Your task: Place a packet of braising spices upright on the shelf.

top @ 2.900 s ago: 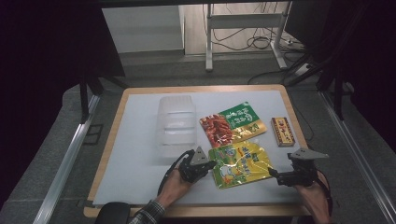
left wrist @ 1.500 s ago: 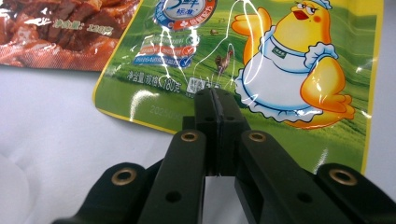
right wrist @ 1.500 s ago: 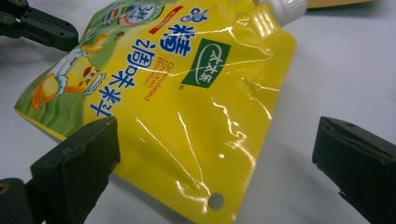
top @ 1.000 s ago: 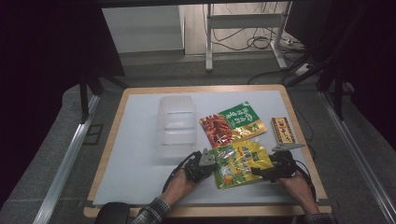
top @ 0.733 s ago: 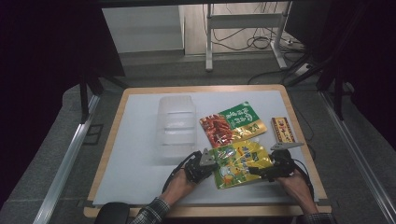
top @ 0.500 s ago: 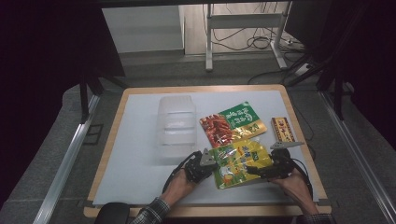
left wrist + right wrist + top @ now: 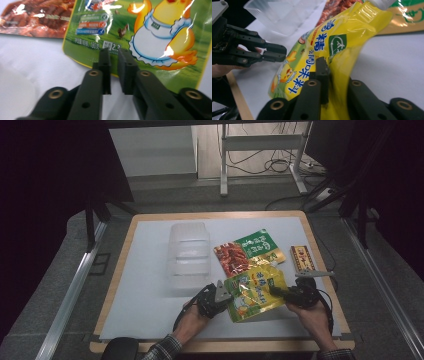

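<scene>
I had the yellow pouch (image 7: 255, 290) at the near right of the white table (image 7: 145, 285), pinched at its right edge by my right gripper (image 7: 280, 293). Those jaws had just been closing from wide apart, and the right gripper view showed the yellow film (image 7: 342, 62) squeezed flat between them and buckling upward. A second earlier that gripper lay open beside the pouch; now the right end was lifted off the surface.

At the left edge, my left gripper (image 7: 220, 295) had just been opening from fully pressed together. In the left gripper view a narrow slot showed between its fingertips (image 7: 104, 60), which hovered at the pouch's green border (image 7: 82, 53), pressing nothing.

I judged the hold had passed to the right side, leaving the pouch ready to be carried, perhaps toward the clear plastic box (image 7: 189, 251) at the far left. The red pouch (image 7: 235, 259), green pouch (image 7: 261, 245) and small carton (image 7: 303, 258) lay untouched beyond.
</scene>
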`<control>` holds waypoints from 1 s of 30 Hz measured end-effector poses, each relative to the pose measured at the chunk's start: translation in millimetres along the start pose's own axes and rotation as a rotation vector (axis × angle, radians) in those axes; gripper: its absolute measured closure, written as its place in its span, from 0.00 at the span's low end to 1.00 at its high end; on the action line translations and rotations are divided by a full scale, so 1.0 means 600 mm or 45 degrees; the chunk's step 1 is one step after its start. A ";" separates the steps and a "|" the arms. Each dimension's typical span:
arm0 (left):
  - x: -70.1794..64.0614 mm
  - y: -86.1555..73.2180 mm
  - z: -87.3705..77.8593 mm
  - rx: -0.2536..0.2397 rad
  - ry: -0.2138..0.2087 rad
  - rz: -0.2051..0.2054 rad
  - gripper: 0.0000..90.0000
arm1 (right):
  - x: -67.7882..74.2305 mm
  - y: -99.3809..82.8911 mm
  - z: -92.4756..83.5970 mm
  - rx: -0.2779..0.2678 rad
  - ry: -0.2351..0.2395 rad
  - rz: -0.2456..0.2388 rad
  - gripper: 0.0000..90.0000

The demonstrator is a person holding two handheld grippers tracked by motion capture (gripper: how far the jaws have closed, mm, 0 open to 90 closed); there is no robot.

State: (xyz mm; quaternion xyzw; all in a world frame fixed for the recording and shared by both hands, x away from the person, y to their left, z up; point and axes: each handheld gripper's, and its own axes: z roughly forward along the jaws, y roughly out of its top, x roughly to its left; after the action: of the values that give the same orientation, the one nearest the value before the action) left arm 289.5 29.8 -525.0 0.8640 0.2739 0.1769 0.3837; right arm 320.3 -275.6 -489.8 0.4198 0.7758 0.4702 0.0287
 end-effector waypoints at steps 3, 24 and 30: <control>0.000 -0.001 -0.021 -0.064 -0.014 -0.013 0.71 | 0.006 0.009 -0.006 -0.006 0.037 0.002 0.96; 0.008 -0.046 -0.086 -0.083 0.016 -0.072 0.07 | 0.031 0.076 -0.026 0.007 0.067 -0.100 0.98; 0.015 -0.073 -0.111 -0.108 0.042 -0.103 0.03 | 0.035 0.101 -0.030 0.015 0.115 -0.117 0.98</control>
State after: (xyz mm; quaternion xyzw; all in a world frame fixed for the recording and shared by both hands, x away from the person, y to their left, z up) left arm 247.6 97.1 -514.7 0.8322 0.3070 0.1868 0.4222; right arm 336.6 -261.6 -426.8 0.3624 0.7975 0.4821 0.0128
